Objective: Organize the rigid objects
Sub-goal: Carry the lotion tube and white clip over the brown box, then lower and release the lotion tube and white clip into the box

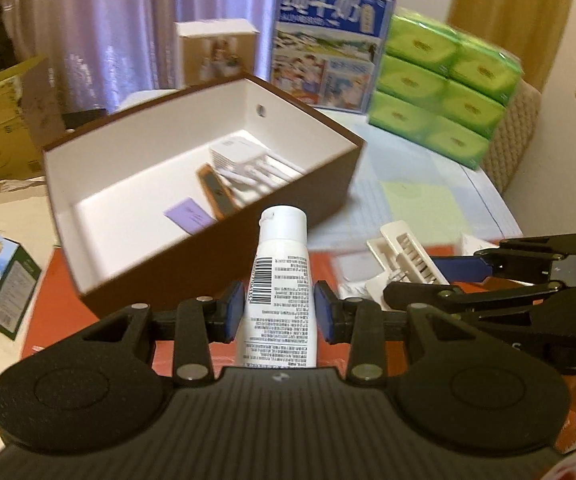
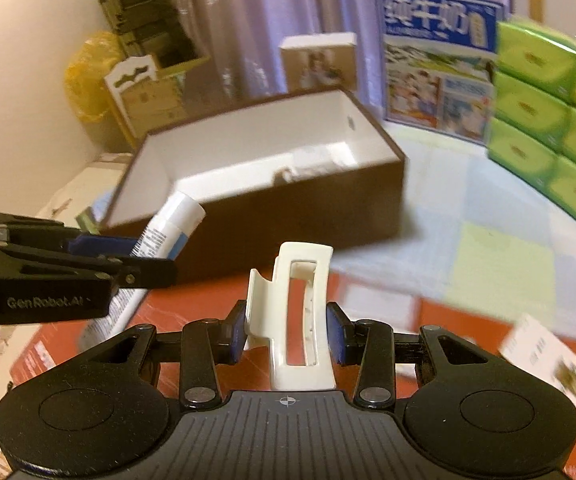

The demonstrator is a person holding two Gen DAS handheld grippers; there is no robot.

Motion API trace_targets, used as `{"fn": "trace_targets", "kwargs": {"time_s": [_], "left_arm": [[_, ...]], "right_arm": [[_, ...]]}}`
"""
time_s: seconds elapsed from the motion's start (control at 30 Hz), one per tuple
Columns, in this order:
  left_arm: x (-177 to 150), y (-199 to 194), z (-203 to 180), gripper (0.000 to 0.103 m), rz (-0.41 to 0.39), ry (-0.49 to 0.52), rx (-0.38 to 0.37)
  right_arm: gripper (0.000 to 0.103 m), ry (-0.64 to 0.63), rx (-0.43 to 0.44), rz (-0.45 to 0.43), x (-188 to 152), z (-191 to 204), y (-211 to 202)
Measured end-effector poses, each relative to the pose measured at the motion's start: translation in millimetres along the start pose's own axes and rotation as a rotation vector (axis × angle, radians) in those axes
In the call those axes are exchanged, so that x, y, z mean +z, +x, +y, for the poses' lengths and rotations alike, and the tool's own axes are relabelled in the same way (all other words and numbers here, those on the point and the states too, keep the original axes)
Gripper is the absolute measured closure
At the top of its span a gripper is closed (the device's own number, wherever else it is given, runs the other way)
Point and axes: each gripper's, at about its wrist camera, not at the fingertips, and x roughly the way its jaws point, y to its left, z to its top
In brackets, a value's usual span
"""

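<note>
Clearly both claws are loaded: the left gripper (image 1: 279,312) has its blue pads pinching a white tube (image 1: 278,280) with a flip cap and a barcode on its back, the tube standing up between the fingers with its cap pointing toward the brown box (image 1: 216,264); the right gripper (image 2: 286,334) has its pads pressed on a cream hair claw clip (image 2: 293,320), held upright with its open rectangular frame facing the camera. In the right wrist view the left gripper (image 2: 128,254) comes in from the left edge, carrying the tube (image 2: 168,228) tilted toward the near corner of the box (image 2: 295,212). In the left wrist view the right gripper (image 1: 447,276) shows at the right with the clip (image 1: 403,256) just beside the tube. The box stands open, white inside, and holds an orange-edged flat item (image 1: 215,196), a white comb-like piece (image 1: 248,164) and a purple card (image 1: 190,216); the blur makes these hard to name, so the white piece is perhaps a second clip. Behind the box stand a blue milk carton (image 1: 327,48), a stack of green tissue packs (image 1: 439,88) and a small white box (image 1: 216,48). Both grippers are above a red mat (image 2: 216,304), near the front wall of the brown box
</note>
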Motion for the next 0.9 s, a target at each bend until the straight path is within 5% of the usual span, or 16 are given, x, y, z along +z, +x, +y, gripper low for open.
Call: {"fn": "trace_targets", "kwargs": {"time_s": [0.47,0.9], "left_arm": [[57,10,80,0.07,-0.072,-0.118,0.113],[86,71,137,0.07,-0.018,-0.184,0.158]], "right_arm": [[0.066,-0.086,0.103,-0.056,101,43,70],[0.066,-0.104,0.101,0.01,145,46,150]]}}
